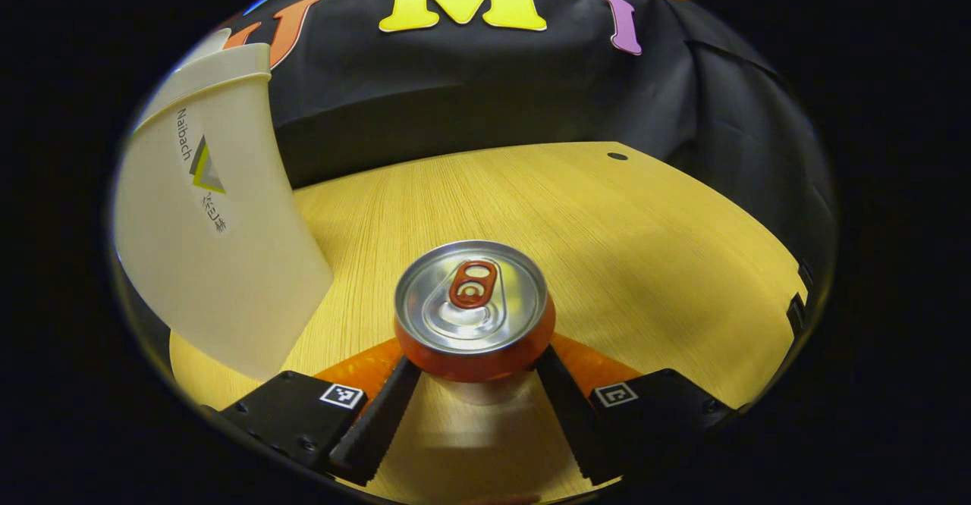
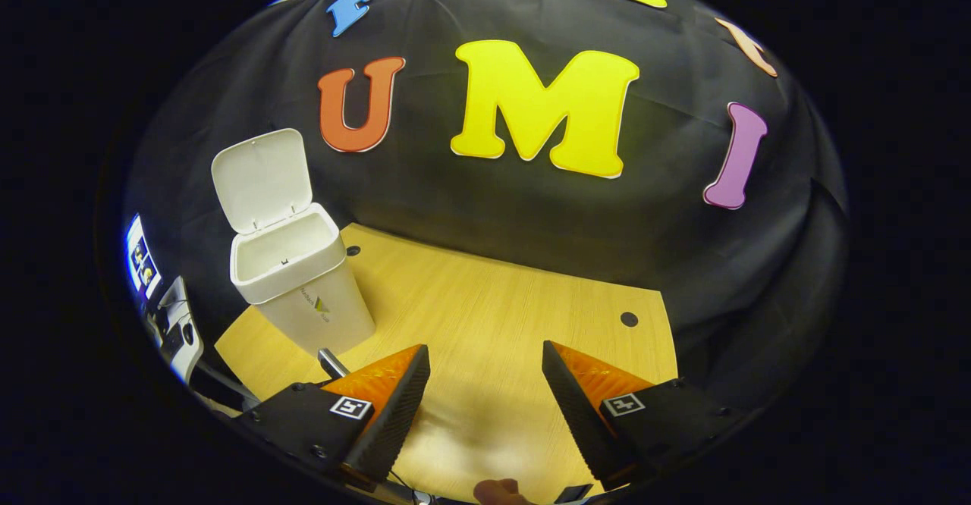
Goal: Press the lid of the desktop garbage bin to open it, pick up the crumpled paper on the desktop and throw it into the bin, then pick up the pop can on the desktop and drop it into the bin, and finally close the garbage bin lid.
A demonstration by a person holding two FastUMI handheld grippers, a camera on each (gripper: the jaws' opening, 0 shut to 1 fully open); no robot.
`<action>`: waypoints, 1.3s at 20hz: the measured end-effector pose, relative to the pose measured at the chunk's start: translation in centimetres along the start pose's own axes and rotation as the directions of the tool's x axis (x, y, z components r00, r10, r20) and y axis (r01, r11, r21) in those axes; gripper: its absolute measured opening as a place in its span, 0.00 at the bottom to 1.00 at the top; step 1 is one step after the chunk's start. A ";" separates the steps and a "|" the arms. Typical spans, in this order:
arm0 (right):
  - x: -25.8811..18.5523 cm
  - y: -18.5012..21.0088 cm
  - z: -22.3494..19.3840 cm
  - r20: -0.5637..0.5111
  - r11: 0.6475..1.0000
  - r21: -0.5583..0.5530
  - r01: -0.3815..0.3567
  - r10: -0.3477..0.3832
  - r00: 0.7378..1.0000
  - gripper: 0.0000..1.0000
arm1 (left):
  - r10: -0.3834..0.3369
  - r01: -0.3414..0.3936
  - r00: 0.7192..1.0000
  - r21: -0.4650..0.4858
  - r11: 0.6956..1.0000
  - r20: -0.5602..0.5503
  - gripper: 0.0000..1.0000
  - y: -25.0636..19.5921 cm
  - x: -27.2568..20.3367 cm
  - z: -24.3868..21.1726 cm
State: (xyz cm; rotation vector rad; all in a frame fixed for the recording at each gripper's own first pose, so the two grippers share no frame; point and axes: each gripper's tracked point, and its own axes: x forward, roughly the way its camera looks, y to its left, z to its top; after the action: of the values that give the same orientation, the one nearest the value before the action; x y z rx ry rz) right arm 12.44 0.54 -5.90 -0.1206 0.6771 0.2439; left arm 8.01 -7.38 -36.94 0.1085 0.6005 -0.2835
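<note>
Left gripper (image 1: 474,384) jaws clenched on the orange aluminium pop can (image 1: 472,312) just under its rim above the wooden bench (image 1: 645,247), beside the white plastic bin (image 2: 292,277) with lid up; thin-walled, light, slippery, likely dents; right gripper (image 2: 485,391) jaws released.

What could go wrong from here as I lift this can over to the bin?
The left gripper has the pop can only near its fingertips, just below the rim, so the smooth can may slip or tilt on lifting. The garbage bin stands close beside the can, so a sideways swing could knock it. Its lid is upright.
</note>
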 end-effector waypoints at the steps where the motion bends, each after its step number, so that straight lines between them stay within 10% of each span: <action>1: 0.0 -0.3 -0.2 -0.001 1.000 0.004 0.004 -0.004 1.000 0.94 | -0.004 0.004 1.000 0.000 1.000 -0.003 0.97 -0.1 -0.3 0.0; 10: -0.4 -2.5 -2.2 -0.004 0.998 0.068 -0.004 0.004 1.000 0.93 | 0.052 -0.056 0.998 -0.089 0.994 -0.039 0.86 1.5 -7.8 3.4; 26: -0.5 -2.0 -5.7 -0.044 0.993 0.080 -0.082 0.086 0.995 0.94 | 0.322 -0.289 0.940 -0.239 0.927 0.111 0.86 13.1 -21.9 24.9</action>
State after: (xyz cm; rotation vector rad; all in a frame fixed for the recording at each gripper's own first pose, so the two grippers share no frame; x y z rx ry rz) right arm 9.18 -2.56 -9.94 -0.0230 0.7393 0.2956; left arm 8.10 5.64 -3.74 -0.0326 0.4544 0.0802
